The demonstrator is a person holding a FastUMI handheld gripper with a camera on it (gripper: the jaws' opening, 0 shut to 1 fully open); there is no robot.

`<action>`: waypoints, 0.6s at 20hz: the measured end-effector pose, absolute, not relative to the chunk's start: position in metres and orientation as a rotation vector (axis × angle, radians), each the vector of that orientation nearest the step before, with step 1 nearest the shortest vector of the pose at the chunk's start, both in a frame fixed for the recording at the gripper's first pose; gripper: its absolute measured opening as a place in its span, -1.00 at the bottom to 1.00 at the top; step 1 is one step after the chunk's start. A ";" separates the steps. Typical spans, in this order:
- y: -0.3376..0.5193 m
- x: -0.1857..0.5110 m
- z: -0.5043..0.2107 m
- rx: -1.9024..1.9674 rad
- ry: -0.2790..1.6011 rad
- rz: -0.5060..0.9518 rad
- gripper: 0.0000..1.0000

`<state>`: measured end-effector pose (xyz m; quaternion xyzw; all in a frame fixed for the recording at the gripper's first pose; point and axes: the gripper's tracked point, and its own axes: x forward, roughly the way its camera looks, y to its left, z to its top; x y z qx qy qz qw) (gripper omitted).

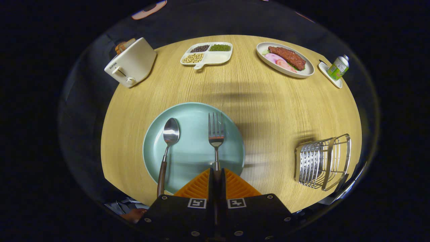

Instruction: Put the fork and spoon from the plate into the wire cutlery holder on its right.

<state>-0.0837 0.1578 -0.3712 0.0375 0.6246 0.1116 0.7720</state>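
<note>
Fingers [217, 174] seem closed on our fork [216, 134] handle | bare worktop [268, 111] between plate [193, 148] and holder [322, 163] | spoon [168, 148] lies left, apart.

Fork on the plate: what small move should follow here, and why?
Probably lift. The gripper looks closed on the fork handle, tines still over the plate; raising it clears the rim before carrying it right to the wire cutlery holder. The spoon waits.
</note>
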 end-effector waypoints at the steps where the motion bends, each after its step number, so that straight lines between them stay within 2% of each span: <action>1: 0.149 -0.083 -0.363 0.089 1.321 0.241 -0.83; 7: 0.080 -0.086 -0.316 0.118 1.110 0.197 -0.83; 12: 0.006 -0.098 -0.291 0.125 1.059 0.104 -0.84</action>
